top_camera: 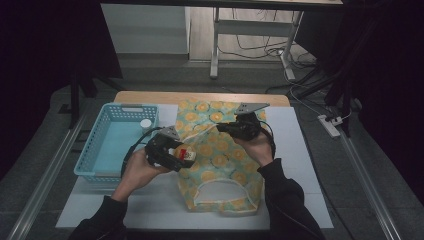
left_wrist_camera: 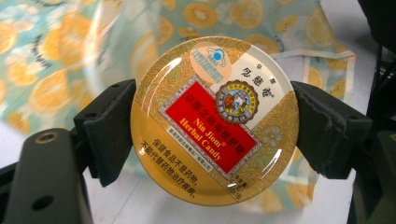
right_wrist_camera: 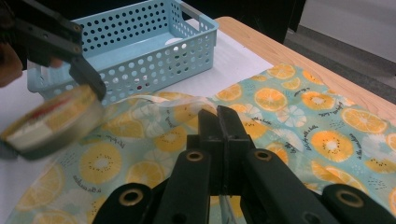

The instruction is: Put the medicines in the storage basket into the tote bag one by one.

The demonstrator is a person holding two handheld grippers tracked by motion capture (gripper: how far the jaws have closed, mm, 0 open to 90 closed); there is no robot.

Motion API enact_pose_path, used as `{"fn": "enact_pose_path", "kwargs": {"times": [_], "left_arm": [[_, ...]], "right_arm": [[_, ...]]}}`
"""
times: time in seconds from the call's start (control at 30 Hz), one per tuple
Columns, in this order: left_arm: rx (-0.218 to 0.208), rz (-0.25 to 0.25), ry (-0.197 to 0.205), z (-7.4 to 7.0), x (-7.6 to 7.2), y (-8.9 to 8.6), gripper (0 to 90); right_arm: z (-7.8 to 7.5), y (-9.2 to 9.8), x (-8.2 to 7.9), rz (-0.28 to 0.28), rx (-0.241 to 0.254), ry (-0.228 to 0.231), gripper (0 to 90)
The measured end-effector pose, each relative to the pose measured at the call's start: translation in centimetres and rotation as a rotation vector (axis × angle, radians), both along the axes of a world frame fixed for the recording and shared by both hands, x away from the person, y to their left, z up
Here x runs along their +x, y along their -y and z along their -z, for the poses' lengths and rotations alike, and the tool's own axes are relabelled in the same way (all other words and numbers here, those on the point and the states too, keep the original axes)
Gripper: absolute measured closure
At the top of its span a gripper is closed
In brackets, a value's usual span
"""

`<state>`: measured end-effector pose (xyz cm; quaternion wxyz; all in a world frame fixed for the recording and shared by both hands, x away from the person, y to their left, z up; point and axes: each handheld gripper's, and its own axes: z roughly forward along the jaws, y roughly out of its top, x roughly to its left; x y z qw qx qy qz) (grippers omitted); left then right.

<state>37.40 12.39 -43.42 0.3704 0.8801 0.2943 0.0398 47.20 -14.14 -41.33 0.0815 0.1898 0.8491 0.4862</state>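
Here, left tool (left_wrist_camera: 212, 121) gripping round tin (left_wrist_camera: 215, 119), label "Nin Jiom Herbal Candy"

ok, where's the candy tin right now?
High view, left of centre: the candy tin sits clamped in the left tool, above the fruit-print bag's left edge, right of the blue basket.

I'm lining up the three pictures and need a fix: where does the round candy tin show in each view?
High view: candy tin left of centre, at the bag's left edge, in the left hand-held gripper.
Left gripper view: the tin sits at centre, clamped between the black jaws.
Right gripper view: the tin at the left edge, blurred.
Shared landmark: the orange-print bag.
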Motion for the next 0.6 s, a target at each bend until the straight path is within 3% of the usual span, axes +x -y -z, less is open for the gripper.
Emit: {"fn": "enact_pose_path", "kwargs": {"times": [0.6], "left_arm": [[0.03, 0.053, 0.024, 1.3, 1.9, 4.8, 20.3]], "right_arm": [[0.2, 0.1, 0.3, 0.01, 0.006, 0.004, 90.0]]}}
